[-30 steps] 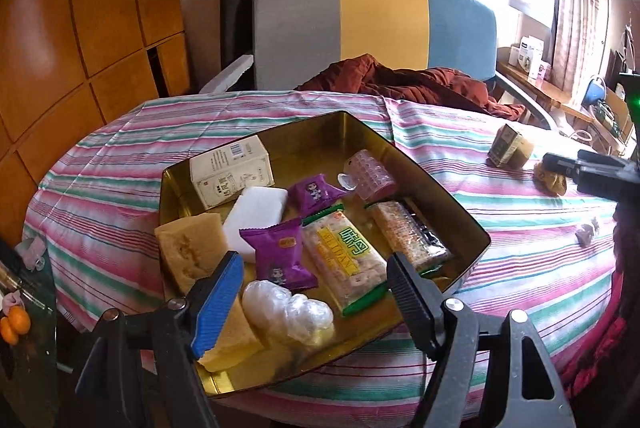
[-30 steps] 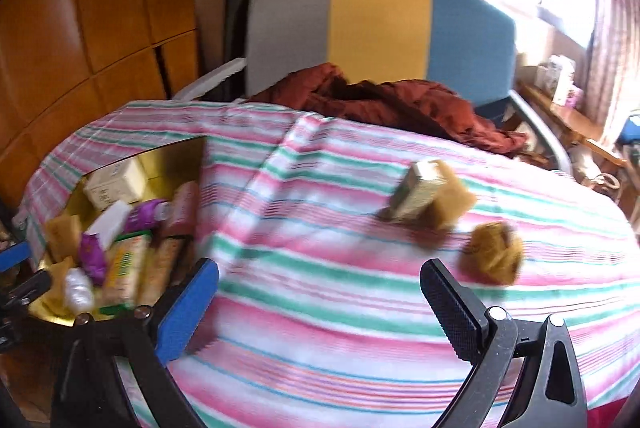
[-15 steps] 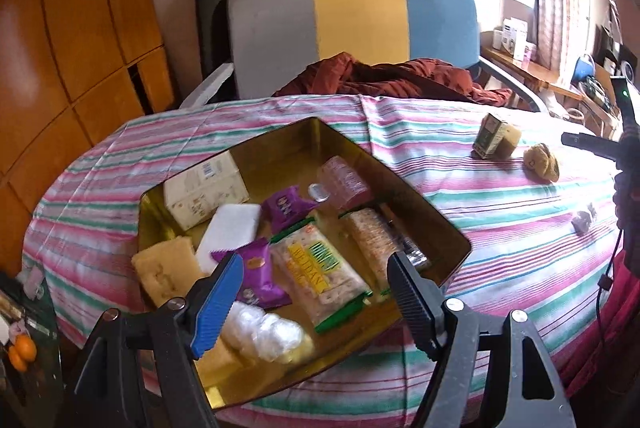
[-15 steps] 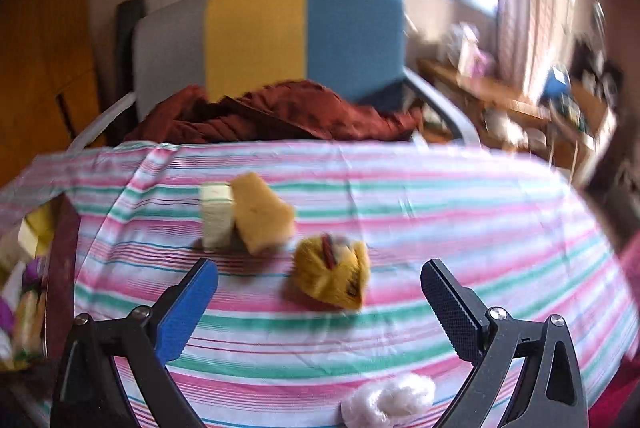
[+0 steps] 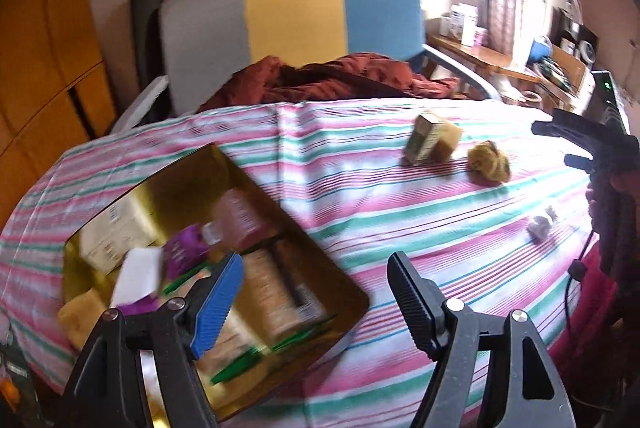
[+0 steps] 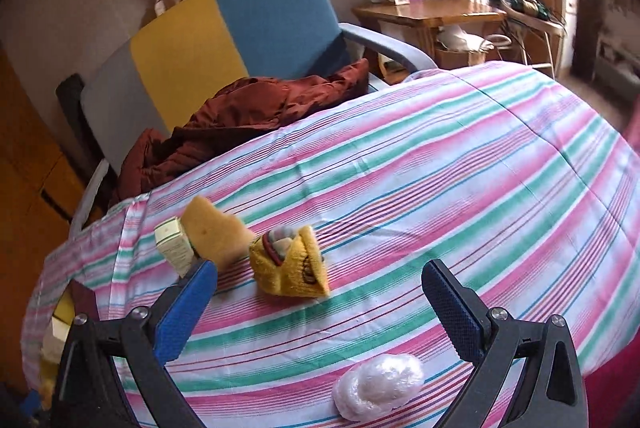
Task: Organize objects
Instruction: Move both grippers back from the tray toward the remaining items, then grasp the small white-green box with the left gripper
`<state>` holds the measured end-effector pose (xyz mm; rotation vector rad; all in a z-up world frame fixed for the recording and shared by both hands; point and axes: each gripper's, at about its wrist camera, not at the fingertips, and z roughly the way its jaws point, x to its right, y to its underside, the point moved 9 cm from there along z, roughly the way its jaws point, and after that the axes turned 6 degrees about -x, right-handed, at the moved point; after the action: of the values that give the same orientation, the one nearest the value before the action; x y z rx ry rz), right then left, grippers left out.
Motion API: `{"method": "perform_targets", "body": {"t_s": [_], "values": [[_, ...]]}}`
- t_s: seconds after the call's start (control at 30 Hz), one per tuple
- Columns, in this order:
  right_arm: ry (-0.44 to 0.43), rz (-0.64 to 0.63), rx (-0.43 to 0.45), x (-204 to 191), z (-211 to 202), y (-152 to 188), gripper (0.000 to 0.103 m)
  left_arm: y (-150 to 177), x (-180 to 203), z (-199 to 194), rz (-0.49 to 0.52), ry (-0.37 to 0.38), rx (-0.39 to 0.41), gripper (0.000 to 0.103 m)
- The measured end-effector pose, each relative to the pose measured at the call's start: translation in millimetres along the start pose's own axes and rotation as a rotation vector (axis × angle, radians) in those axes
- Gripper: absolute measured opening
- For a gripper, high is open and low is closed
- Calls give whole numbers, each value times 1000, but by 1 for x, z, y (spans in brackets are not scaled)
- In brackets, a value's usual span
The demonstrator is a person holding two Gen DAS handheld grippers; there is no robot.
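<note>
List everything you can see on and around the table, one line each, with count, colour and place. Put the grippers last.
gold tray: one, gold, near left part of the table
snack packets and boxes: several, purple, white, tan and green, inside the tray, blurred
small box: one, pale green, on the cloth, touching the sponge
sponge: one, yellow-tan, beside the box
knitted item: one, yellow, on the cloth right of the sponge
plastic-wrapped bundle: one, clear white, near table edge
tablecloth: one, pink, green and white stripes
chair: one, grey, yellow and blue, behind the table
brown cloth: one, rust brown, on the chair
side table: one, wooden, by the window
left gripper: fingers open, over the tray's edge
right gripper: fingers open, empty, above the cloth
</note>
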<state>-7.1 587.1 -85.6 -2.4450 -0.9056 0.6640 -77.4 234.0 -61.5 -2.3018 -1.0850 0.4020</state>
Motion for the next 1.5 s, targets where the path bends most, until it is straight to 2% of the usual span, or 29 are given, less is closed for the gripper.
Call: {"method": "perform_targets", "body": {"t_s": [0.2, 0.3, 0.53, 0.6, 0.7, 0.8, 0.93, 1.0, 1.07, 1.13, 1.27, 1.33, 1.37, 1.4, 1.5], "values": [[-86, 127, -16, 16, -2, -4, 103, -27, 45, 28, 38, 113, -65, 76], [-110, 157, -23, 19, -3, -4, 103, -41, 60, 43, 41, 135, -91, 76], [-155, 153, -41, 13, -5, -3, 103, -79, 94, 74, 137, 126, -62, 76], [-169, 147, -50, 11, -5, -2, 103, -90, 104, 88, 156, 158, -45, 76], [-159, 123, -32, 8, -10, -2, 103, -105, 110, 115, 122, 192, -82, 75], [-150, 99, -11, 6, -14, -5, 103, -119, 119, 130, 113, 224, -81, 75], [-153, 86, -38, 2, -9, -2, 103, -134, 133, 149, 73, 276, -105, 76], [-153, 73, -55, -1, -5, 0, 103, -141, 136, 154, 25, 317, -113, 83], [-146, 62, -68, -3, -2, 2, 103, -149, 137, 158, 1, 306, -93, 84], [-152, 56, -83, -5, 1, 5, 103, -155, 139, 167, 19, 273, -87, 84], [-148, 45, -95, -6, 3, 8, 103, -156, 145, 184, 54, 232, -119, 84], [-145, 44, -103, -6, 4, 9, 103, -156, 144, 191, 48, 224, -117, 77], [-142, 44, -106, -6, 5, 9, 103, -154, 141, 194, 38, 219, -129, 56], [-140, 43, -108, -5, 6, 10, 103, -152, 137, 198, 23, 216, -149, 43], [-133, 41, -114, -5, 7, 11, 103, -147, 130, 195, 0, 251, -152, 42]]}}
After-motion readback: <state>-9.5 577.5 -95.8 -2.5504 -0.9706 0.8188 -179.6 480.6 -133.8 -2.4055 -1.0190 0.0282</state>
